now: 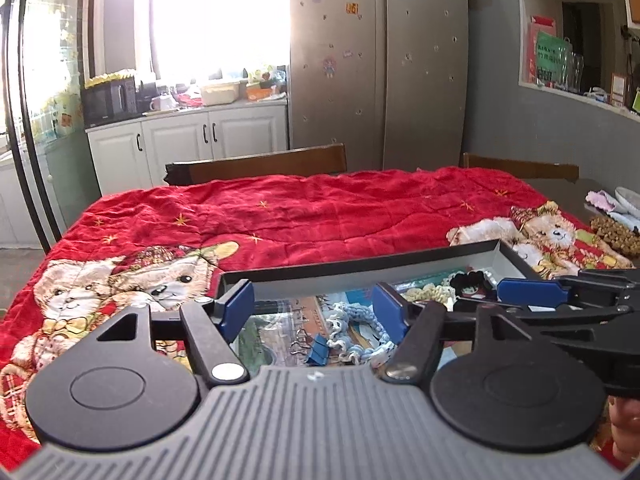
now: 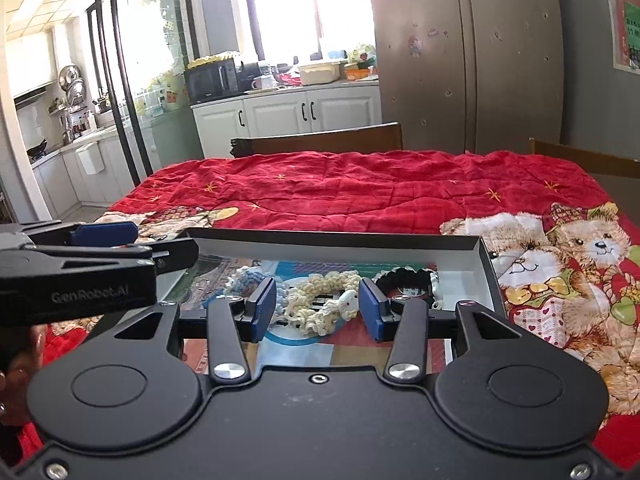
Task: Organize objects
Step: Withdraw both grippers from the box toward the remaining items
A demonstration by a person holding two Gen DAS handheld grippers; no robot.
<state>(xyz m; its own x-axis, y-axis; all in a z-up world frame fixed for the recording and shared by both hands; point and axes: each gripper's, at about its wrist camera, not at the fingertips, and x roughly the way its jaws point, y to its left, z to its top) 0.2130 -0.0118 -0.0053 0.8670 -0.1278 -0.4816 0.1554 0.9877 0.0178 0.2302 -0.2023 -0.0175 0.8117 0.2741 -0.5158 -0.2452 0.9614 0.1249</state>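
Jaws of both grippers gape empty above tray (image 2: pixel 486 256) rim.

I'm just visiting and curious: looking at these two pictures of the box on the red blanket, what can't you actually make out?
- Near side of the box, both views: covered by each gripper's own body.
- Black item in the box, right wrist view: partly behind the right gripper finger; unidentifiable.
- Box's left end, right wrist view: hidden by the left gripper.
- Brown beaded thing, left wrist view: cut off by the right edge.
- Picture on the box's floor: covered by crocheted pieces.
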